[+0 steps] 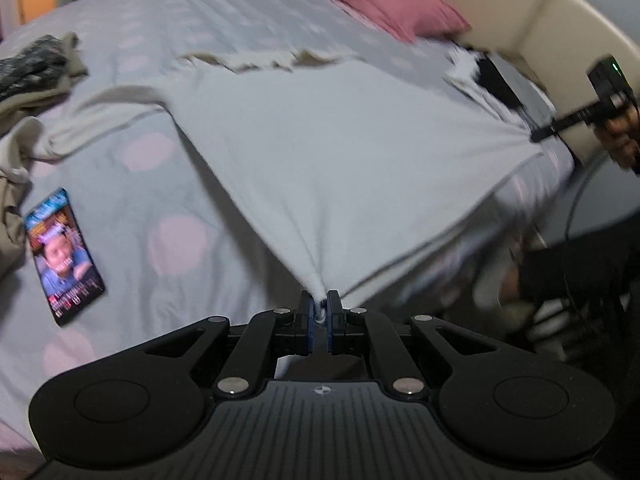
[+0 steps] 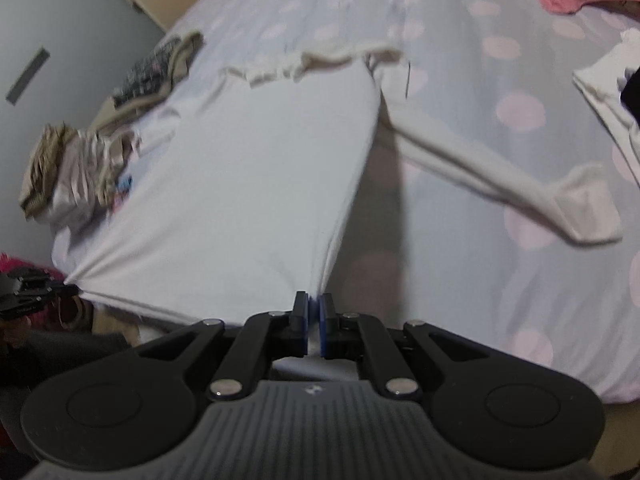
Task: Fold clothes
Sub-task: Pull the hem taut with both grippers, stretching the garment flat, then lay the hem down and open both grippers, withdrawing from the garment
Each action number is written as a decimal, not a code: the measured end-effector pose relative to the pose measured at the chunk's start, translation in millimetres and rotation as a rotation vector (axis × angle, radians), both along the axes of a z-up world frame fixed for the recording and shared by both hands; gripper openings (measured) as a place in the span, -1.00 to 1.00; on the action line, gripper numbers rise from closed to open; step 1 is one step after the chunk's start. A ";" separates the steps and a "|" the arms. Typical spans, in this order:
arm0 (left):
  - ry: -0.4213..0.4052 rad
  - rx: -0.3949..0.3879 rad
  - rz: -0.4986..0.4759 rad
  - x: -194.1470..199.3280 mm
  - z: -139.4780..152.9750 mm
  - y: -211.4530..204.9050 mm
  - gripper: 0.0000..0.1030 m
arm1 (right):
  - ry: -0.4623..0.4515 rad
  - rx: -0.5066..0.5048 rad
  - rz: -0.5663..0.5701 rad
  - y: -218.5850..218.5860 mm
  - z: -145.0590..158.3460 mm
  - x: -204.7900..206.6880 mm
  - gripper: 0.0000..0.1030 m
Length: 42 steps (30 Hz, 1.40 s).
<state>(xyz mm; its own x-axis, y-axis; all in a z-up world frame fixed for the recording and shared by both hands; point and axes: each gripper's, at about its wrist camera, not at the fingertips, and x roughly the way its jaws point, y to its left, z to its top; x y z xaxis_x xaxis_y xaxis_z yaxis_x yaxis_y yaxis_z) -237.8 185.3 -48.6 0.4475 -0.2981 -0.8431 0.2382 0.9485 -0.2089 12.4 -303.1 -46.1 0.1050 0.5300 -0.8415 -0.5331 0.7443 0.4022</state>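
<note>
Your left gripper (image 1: pixel 320 307) and right gripper (image 2: pixel 314 308) are each clamped on a hem corner of the white shirt (image 1: pixel 340 152), stretched ahead over the bed (image 1: pixel 168 208). No fold is made yet; sleeves remain spread.

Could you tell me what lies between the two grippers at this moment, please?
The white garment spans it, its hem edge pulled taut from the left gripper to the right gripper, each clamped on a corner; the left wrist view shows this best.
</note>
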 end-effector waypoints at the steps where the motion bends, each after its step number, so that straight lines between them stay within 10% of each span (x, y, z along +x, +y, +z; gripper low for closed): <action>1: 0.013 0.006 -0.012 -1.7 -1.7 -1.9 -0.93 | 0.009 -0.015 0.011 -1.0 -4.2 -0.7 -0.89; 25: 0.241 0.179 -0.121 -8.8 -68.9 -39.2 -0.92 | 0.076 -0.339 0.274 23.8 -86.1 -31.1 -0.89; 42: 0.253 0.216 -0.036 -3.0 -70.7 -33.6 -0.79 | -0.071 -0.472 0.277 25.3 -88.1 -39.0 -0.75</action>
